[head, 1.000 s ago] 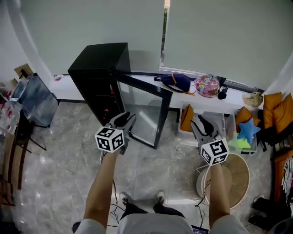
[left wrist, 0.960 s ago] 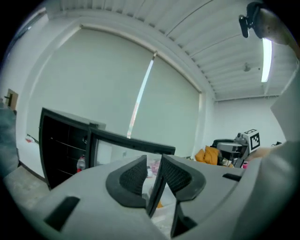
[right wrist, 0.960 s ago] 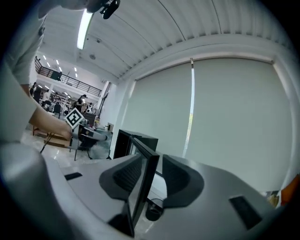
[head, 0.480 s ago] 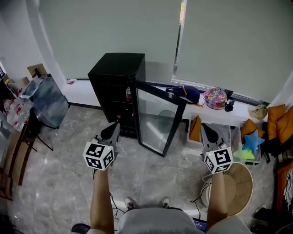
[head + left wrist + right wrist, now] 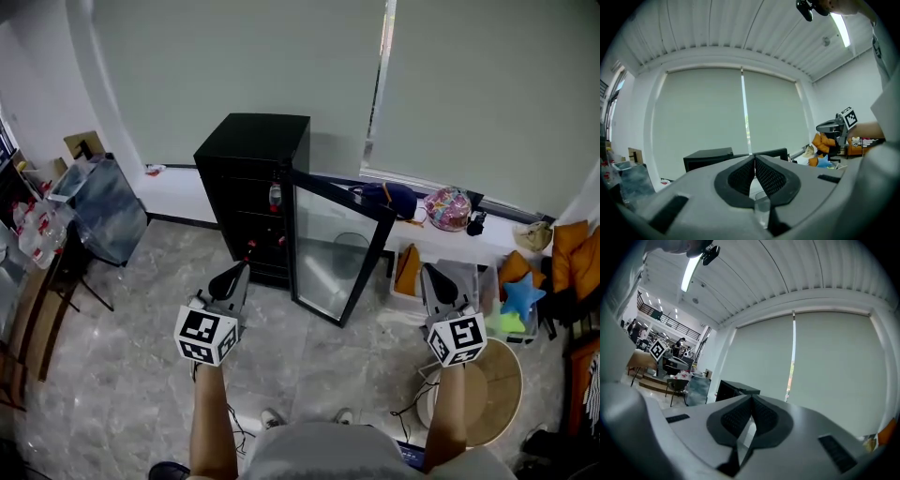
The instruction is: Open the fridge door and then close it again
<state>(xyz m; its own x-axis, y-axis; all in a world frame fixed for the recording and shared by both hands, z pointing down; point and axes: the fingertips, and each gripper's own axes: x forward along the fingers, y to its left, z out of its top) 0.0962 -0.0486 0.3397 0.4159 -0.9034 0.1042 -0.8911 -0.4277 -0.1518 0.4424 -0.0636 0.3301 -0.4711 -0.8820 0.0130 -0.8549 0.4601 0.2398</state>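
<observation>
A small black fridge (image 5: 251, 173) stands against the window wall, and its glass door (image 5: 333, 258) hangs open towards me at the right. Bottles (image 5: 275, 197) show on the shelves inside. My left gripper (image 5: 239, 272) hovers shut and empty in front of the fridge's open side, clear of the door. Further right, my right gripper (image 5: 429, 274) is also shut and empty, away from the door's free edge. In the left gripper view the shut tips (image 5: 754, 157) point at the fridge (image 5: 708, 157). The right gripper view has its shut tips (image 5: 751, 398) beside the fridge (image 5: 733, 389).
A low window ledge (image 5: 412, 230) carries a dark bag (image 5: 386, 197) and a colourful bag (image 5: 448, 208). Boxes with a blue star toy (image 5: 518, 291) and a round wicker stool (image 5: 492, 375) stand at the right. A grey folded frame (image 5: 98, 211) leans at the left.
Both grippers' jaws have gone from open to shut. The left gripper has drawn back and leftward from the door's edge. The door stays open.
</observation>
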